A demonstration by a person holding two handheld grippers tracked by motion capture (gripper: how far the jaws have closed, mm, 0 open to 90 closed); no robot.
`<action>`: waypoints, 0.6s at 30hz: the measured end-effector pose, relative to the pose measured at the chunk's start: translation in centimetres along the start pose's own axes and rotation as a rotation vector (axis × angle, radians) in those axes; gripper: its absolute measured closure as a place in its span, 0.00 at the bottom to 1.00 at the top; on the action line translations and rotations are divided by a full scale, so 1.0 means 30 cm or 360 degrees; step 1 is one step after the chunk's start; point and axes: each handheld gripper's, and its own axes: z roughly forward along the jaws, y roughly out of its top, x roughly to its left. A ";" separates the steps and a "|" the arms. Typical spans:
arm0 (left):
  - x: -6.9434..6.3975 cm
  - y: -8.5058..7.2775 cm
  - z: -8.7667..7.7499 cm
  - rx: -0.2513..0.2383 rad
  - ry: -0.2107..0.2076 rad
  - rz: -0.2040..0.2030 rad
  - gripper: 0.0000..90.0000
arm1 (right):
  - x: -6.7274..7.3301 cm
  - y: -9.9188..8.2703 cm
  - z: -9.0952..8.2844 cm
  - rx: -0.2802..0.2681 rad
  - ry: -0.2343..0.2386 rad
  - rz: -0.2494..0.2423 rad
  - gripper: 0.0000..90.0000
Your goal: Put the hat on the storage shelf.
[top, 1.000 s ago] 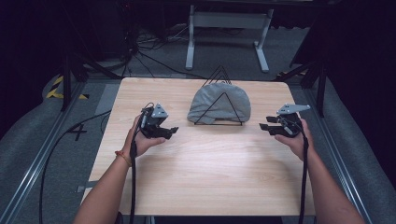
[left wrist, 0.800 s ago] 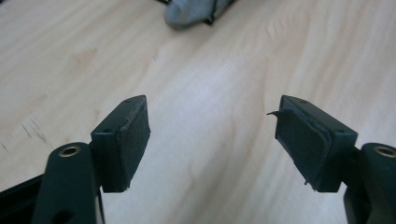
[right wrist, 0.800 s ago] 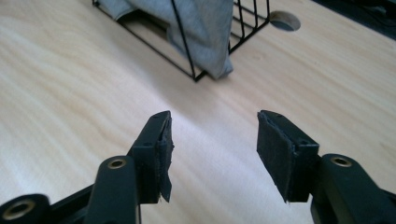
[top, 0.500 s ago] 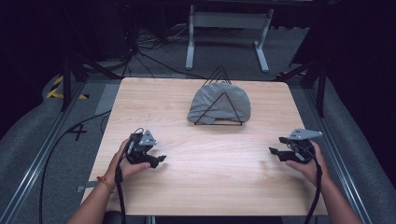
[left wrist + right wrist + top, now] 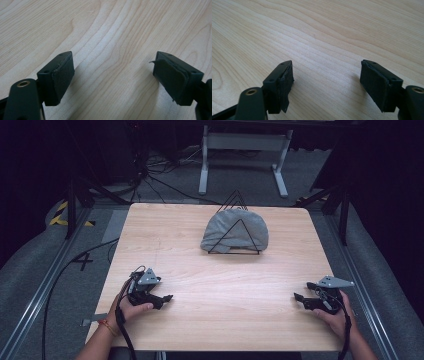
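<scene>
A grey cloth lies draped over a black wire rack at the back middle of the wooden table. My left gripper rests low over the front left of the table, pointing right, well short of the cloth. In the left gripper view its jaws stand wide apart with bare wood between them. My right gripper sits near the front right corner, pointing left. Its jaws are also wide with nothing between them. Both pairs of jaws have just been opening.
Behind the table stands a white metal frame among loose cables on the dark floor. Metal rails run along both sides of the table. The table's front edge is just below both hands.
Both hands drew back from either side of the rack toward the front edge and sank close to the tabletop. Both pairs of jaws stand wider than before.
</scene>
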 end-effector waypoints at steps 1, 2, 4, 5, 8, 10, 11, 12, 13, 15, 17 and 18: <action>-0.003 -0.001 0.000 -0.0002 0.0007 -0.0013 0.19 | -0.001 0.000 0.000 0.0001 0.0003 0.0000 0.29; -0.004 -0.001 0.000 -0.0001 0.0012 -0.0018 0.19 | -0.002 0.000 0.000 0.0003 0.0005 -0.0003 0.29; -0.004 -0.001 0.000 -0.0001 0.0014 -0.0020 0.19 | -0.002 0.000 0.001 0.0003 0.0006 -0.0003 0.29; -0.004 -0.001 0.000 -0.0001 0.0015 -0.0019 0.19 | -0.002 0.000 0.001 0.0002 0.0006 -0.0003 0.29; -0.004 -0.001 0.000 0.0000 0.0013 -0.0020 0.19 | -0.002 0.000 0.001 0.0002 0.0008 -0.0005 0.28; -0.004 -0.001 0.000 0.0001 0.0012 -0.0018 0.19 | -0.002 0.001 0.001 0.0004 0.0009 -0.0006 0.28; -0.004 -0.001 0.000 0.0001 0.0010 -0.0018 0.18 | -0.002 0.001 0.001 0.0003 0.0010 -0.0007 0.28; -0.004 -0.001 0.000 0.0002 0.0008 -0.0017 0.18 | -0.002 0.001 0.001 0.0004 0.0011 -0.0008 0.28; -0.003 -0.001 0.000 0.0002 0.0002 -0.0015 0.18 | -0.002 0.001 0.001 0.0004 0.0013 -0.0010 0.27; -0.002 0.000 0.001 0.0001 -0.0004 -0.0015 0.18 | -0.003 0.001 0.001 0.0009 0.0026 -0.0013 0.27; -0.002 0.000 0.001 0.0002 -0.0006 -0.0012 0.17 | -0.006 0.001 0.001 0.0016 0.0040 -0.0027 0.25; -0.002 0.000 0.001 0.0003 -0.0006 -0.0012 0.17 | -0.006 0.001 0.002 0.0018 0.0043 -0.0033 0.25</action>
